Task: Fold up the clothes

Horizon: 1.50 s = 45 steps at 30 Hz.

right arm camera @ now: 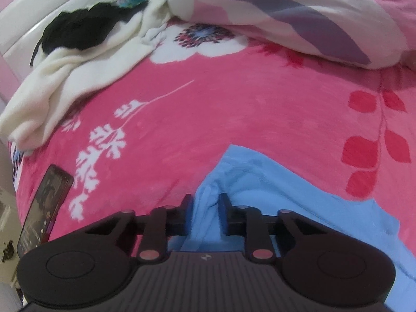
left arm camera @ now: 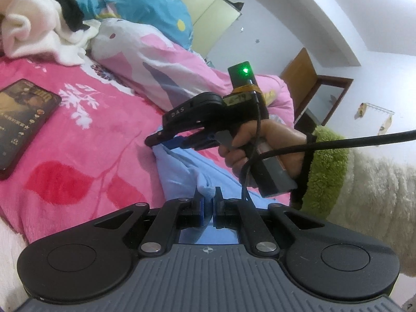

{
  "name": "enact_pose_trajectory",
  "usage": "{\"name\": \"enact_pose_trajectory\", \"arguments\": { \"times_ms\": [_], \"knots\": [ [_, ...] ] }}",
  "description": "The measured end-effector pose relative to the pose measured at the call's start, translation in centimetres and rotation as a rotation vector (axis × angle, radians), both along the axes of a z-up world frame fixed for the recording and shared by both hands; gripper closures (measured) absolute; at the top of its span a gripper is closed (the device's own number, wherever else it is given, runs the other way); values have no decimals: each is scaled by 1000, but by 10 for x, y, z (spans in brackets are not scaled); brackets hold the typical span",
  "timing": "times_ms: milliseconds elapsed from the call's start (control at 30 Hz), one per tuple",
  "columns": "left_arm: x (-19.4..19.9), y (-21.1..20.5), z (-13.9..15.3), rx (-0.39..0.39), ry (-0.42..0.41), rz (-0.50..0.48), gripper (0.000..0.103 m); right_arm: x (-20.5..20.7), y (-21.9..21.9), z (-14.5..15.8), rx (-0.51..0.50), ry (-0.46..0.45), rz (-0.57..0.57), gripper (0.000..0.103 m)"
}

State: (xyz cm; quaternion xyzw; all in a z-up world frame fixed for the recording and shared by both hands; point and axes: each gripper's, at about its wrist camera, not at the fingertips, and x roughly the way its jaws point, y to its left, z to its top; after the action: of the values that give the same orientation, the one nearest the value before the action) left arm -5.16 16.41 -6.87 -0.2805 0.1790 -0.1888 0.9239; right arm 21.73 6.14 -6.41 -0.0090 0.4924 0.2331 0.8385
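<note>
Left gripper: both fingers are closed together on a small bunched fold of the light blue garment, the blue pads pressing the cloth from either side. Right gripper: its two fingers are clamped on a thicker gathered ridge of the same garment, with cloth filling the space between them. In the left wrist view the right gripper is seen side-on, its tips pinching the garment's far corner, held by a hand whose sleeve cuff is green fleece; a green lamp glows on top of the unit, and a black cable runs away from it.

The light blue garment lies on the pink floral blanket — partly spread flat, partly drawn up into the two pinched folds. It sits at the near edge of the blanket, closest to both grippers.

On the blanket, to the left of the garment and well apart from it, lies a phone with its screen lit. Beyond the garment, at the far left of the blanket, a cream-white cloth is heaped with a black cloth on top. At the far right of the blanket rests a pink-and-white quilt — a person in blue patterned clothing lies beside it.
</note>
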Motion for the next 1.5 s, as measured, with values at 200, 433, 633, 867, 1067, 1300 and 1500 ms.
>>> {"name": "enact_pose_trajectory", "arguments": {
  "times_ms": [200,433,633,867,1067,1300,1500],
  "knots": [
    [-1,-2,3,11,-2,11,99,3,-21,-1,127,36,-81,92],
    [-2,-7,9,26,-16,5,99,-1,-39,8,243,30,-122,96],
    [-3,-19,21,46,-46,-29,99,-10,-59,26,337,-1,-145,96],
    [-6,-36,34,60,-75,-76,99,-25,-94,49,418,-46,-169,96],
    [-7,-63,44,90,-96,-135,99,-43,-134,61,476,-74,-204,96],
    [-6,-101,57,117,-120,-238,99,-72,-197,74,517,-126,-272,96],
    [-5,-148,68,182,-157,-379,99,-101,-253,79,511,-178,-326,96]
  ]
}}
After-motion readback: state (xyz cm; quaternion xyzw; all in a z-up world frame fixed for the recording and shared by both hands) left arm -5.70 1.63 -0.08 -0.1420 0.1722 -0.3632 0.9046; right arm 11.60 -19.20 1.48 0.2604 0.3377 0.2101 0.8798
